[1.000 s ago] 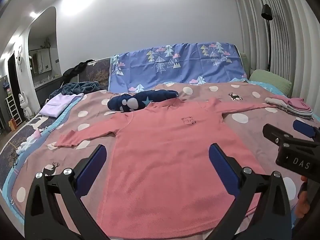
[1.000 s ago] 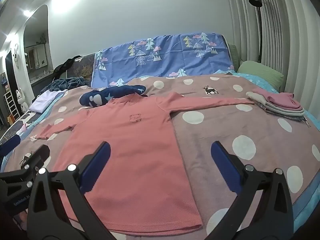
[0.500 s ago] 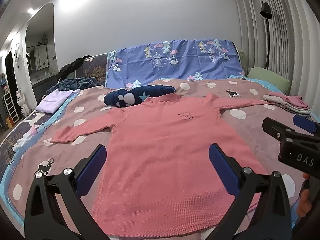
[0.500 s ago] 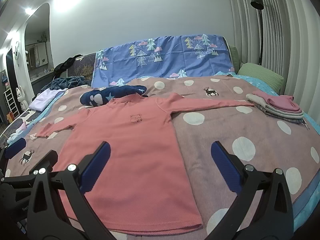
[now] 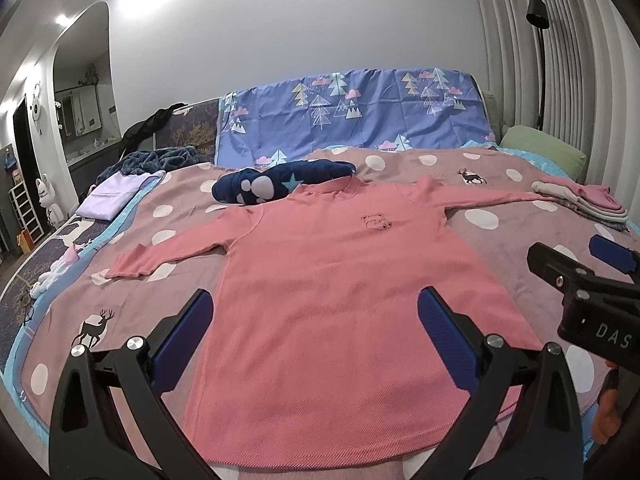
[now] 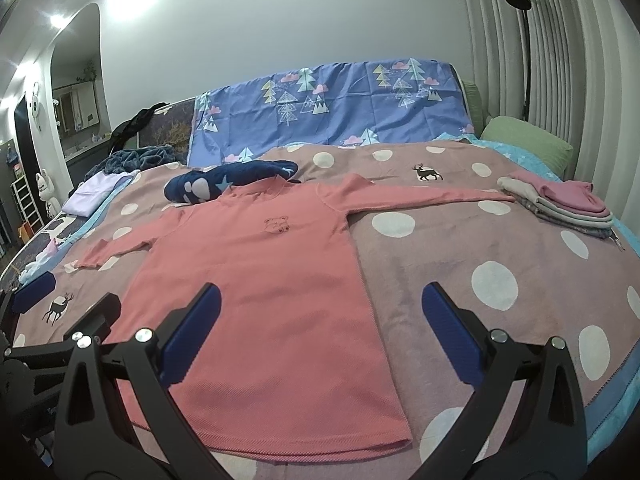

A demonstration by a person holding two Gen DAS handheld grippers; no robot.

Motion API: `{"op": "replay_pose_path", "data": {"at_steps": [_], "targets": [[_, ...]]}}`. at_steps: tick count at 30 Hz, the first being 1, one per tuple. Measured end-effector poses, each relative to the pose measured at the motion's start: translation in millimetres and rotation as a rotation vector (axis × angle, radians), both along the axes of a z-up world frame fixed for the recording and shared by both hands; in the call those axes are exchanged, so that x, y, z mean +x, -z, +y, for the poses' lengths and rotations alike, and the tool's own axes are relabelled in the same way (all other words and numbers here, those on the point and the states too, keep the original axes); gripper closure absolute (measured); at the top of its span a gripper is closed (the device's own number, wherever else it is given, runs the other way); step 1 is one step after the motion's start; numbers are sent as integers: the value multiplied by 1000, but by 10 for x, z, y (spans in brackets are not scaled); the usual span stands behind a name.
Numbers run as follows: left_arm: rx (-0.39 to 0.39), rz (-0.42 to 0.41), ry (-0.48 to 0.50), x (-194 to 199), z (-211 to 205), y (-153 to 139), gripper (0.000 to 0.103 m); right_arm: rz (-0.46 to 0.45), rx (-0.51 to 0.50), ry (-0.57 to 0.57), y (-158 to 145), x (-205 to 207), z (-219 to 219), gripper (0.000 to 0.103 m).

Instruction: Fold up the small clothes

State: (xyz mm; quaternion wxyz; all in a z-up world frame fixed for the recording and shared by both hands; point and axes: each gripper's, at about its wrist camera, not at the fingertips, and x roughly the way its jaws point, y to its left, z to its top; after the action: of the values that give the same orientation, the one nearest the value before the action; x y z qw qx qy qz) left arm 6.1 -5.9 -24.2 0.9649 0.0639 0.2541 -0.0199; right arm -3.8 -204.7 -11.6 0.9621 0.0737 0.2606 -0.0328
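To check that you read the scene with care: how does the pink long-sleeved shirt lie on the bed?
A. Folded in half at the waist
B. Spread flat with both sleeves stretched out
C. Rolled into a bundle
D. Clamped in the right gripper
B: the pink shirt lies flat on the dotted blanket, a sleeve reaching out to each side, and both open grippers hold nothing.

A bed spread with a mauve polka-dot blanket carries a pink long-sleeved shirt laid flat, a navy cushion at its collar, a stack of folded clothes right, a lilac garment far left.
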Motion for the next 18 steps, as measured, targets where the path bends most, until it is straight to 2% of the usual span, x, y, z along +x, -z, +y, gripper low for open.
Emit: {"op": "replay_pose_path", "data": {"at_steps": [18], "targets": [[10,21,-6,44,10,96,1,22,-4,-12,94,76,48,2]]}}
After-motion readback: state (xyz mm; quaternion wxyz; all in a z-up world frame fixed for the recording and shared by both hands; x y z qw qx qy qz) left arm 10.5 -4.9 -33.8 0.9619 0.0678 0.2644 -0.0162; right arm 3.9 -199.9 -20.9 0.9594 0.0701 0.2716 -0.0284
